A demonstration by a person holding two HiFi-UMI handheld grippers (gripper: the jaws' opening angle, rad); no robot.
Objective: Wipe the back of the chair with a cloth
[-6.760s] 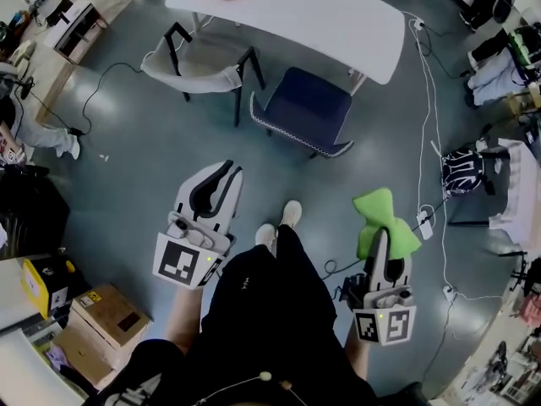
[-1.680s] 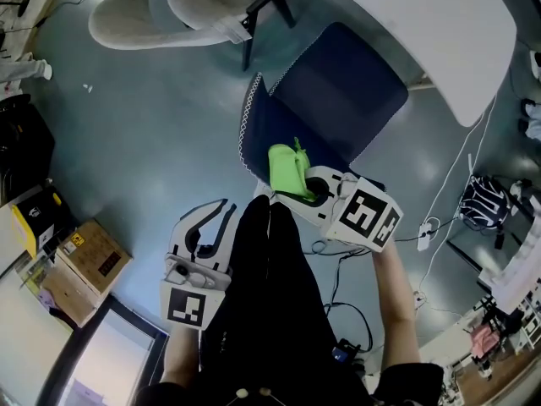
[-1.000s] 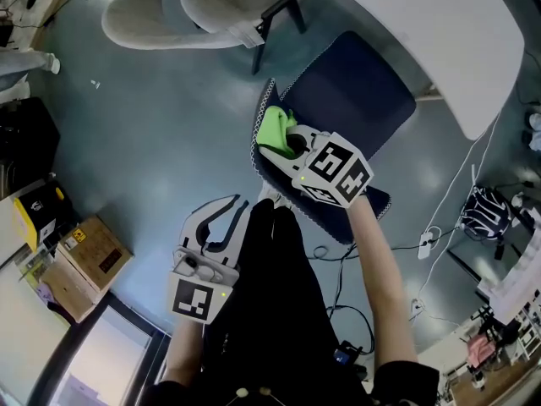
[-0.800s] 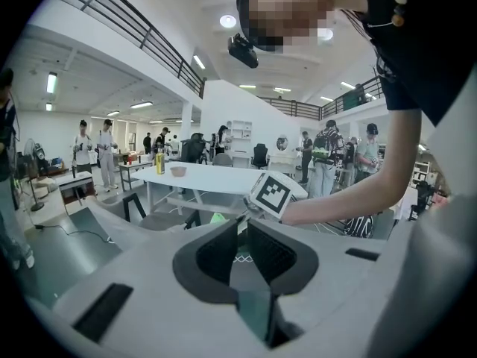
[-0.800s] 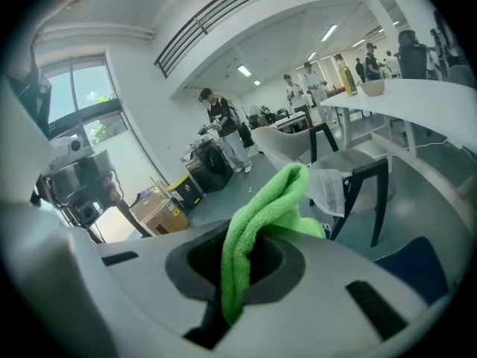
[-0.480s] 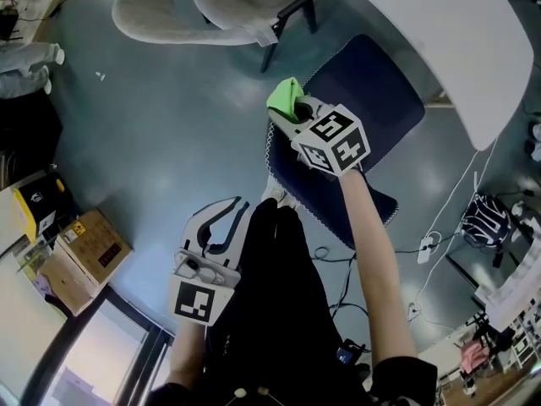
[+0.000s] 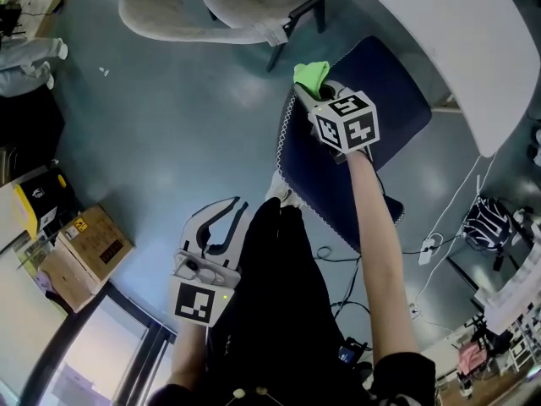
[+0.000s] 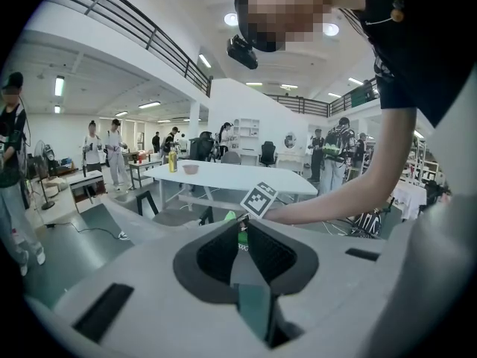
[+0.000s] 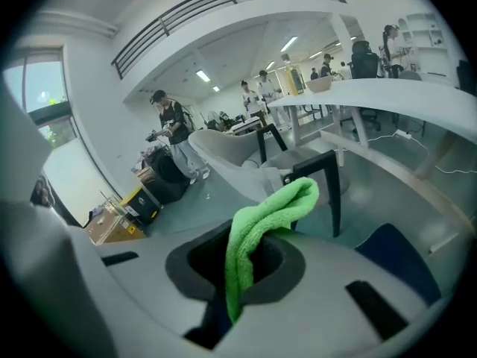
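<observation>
- writing: the only print that shows clearly is the black-and-white square markers on each gripper's cube; a yellow tag on the cardboard box (image 7: 84, 248) by the left edge of the floor is too small to read.
- right arm: the bare forearm is stretched straight out in front of the body, with the right hand-held gripper (image 7: 321, 93) at its far end and the marker cube facing up toward the head view.
- right hand-held gripper (image 9: 242, 271): the jaws are clamped on a folded green cloth (image 9: 262, 226), which stands up out of them and droops over at its tip.
- cloth (image 7: 311, 74): it sits at the far end of the top edge of the back of the navy chair (image 7: 325, 176), the end nearer the grey chair (image 7: 211, 15); i cannot tell whether it touches the fabric.
- chair: its back, edged in white stitching, runs slantwise just ahead of the person's shoe (image 7: 277, 197), and its seat is tucked toward the white tabletop (image 7: 456, 41). a corner of the navy seat (image 9: 395, 259) shows in the right gripper view.
- left arm: held low and close by the hip, with the left hand-held gripper (image 7: 226, 214) pointing forward over the floor, well apart from the chair.
- left hand-held gripper (image 8: 242, 230): the jaws are drawn together to a thin slit with nothing between them.
- in the left gripper view, a yellow bottle (image 8: 172, 160) and a bowl (image 8: 191, 168) stand on the tabletop.
</observation>
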